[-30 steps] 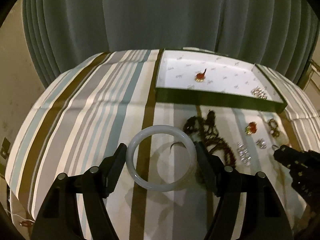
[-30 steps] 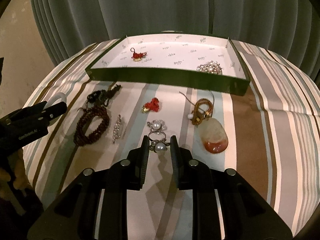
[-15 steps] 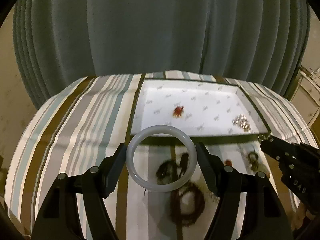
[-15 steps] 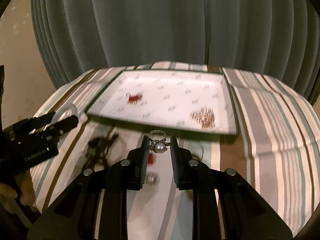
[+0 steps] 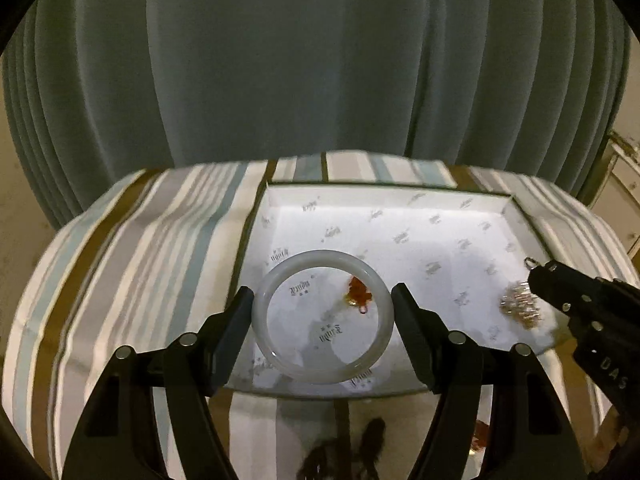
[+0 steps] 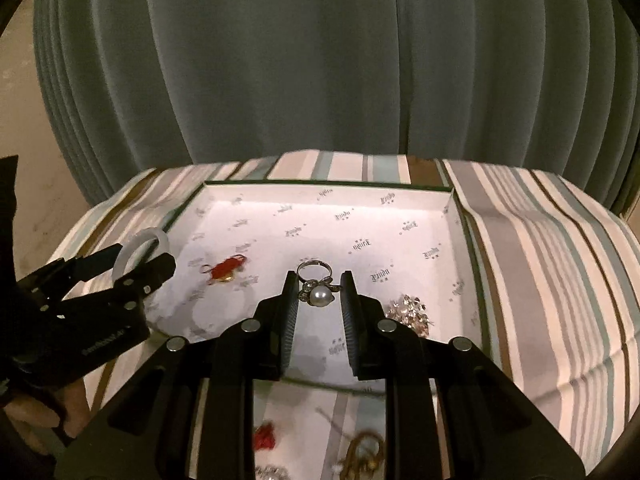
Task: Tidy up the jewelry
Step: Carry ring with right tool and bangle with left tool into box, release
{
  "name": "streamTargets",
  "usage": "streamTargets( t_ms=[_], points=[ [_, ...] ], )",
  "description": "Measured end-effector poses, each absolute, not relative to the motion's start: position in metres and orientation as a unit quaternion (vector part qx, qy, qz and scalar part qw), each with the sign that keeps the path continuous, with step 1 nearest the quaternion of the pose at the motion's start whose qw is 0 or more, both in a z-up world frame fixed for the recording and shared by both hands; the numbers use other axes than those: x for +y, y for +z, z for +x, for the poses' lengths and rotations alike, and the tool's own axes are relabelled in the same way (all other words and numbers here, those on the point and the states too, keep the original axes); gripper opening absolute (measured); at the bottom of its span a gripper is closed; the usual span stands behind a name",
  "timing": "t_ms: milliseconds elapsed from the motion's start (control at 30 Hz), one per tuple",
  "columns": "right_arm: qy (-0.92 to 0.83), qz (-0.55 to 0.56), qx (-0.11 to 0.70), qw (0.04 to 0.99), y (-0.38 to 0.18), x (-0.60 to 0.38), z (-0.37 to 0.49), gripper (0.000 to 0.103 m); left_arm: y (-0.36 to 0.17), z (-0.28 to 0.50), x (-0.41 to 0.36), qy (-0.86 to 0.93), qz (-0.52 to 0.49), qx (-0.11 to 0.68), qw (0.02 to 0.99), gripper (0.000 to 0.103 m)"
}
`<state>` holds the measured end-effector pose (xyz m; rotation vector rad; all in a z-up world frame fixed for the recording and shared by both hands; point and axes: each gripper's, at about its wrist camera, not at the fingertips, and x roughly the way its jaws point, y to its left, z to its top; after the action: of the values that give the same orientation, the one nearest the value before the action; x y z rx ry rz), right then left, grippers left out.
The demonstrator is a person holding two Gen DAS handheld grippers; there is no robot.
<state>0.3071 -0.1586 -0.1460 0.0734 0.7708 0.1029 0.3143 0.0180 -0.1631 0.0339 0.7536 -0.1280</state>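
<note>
While the left tongs [image 5: 322,316] are held above the white-lined box [image 5: 440,232], a pale bangle [image 5: 280,360] is gripped across its width between their two black fingers, the ring lying roughly flat and clear of the box floor. Through the bangle's opening a small red charm [image 5: 358,295] can be seen resting on the printed lining. The right tongs [image 6: 319,295] are closed narrowly on a pearl ring [image 6: 319,289], which is pinched at its decorated head so that the pearl faces the camera and the metal band stands up beyond the fingertips. This ring is likewise suspended over the box, toward its near edge. A cluster of sparkling stones [image 6: 408,314] lies on the lining just to the right of the right tongs, and the red charm is seen to their left. The box is set on a striped cloth [image 6: 540,248] covering the worktop, with a grey-green curtain [image 5: 320,60] hung behind it. Outside the box, at the lower edge of both views, further pieces remain on the cloth: a dark beaded strand [image 5: 360,456], a red ornament [image 6: 266,436] and a golden cord piece [image 6: 366,456], all blurred. Part of a hand [image 6: 44,412] is visible behind the left tongs in the right wrist view.
</note>
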Motion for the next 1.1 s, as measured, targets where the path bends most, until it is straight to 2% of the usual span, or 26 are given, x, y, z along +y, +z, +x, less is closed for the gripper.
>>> streamTargets(
  t_ms=[300, 400, 433, 533, 733, 1100],
  points=[
    [0.04, 0.023, 0.423, 0.905, -0.189, -0.158, 0.332, 0.021, -0.207, 0.338, 0.022, -0.061, 0.021, 0.433, 0.899, 0.07],
    [0.037, 0.02, 0.431, 0.902, -0.197, -0.158, 0.334, 0.021, -0.209, 0.339, 0.019, -0.065, 0.033, 0.433, 0.898, 0.07],
    [0.036, 0.02, 0.433, 0.9, -0.198, -0.158, 0.334, 0.022, -0.21, 0.339, 0.018, -0.067, 0.036, 0.434, 0.898, 0.07],
    [0.035, 0.026, 0.436, 0.899, -0.201, -0.158, 0.334, 0.04, -0.212, 0.34, 0.015, -0.065, 0.041, 0.435, 0.897, 0.07],
    [0.031, 0.029, 0.421, 0.906, -0.189, -0.16, 0.327, 0.046, -0.205, 0.342, 0.014, -0.071, 0.027, 0.429, 0.9, 0.075],
    [0.034, 0.036, 0.399, 0.916, -0.162, -0.166, 0.292, 0.047, -0.178, 0.312, 0.02, -0.074, 0.008, 0.422, 0.904, 0.077]
  ],
)
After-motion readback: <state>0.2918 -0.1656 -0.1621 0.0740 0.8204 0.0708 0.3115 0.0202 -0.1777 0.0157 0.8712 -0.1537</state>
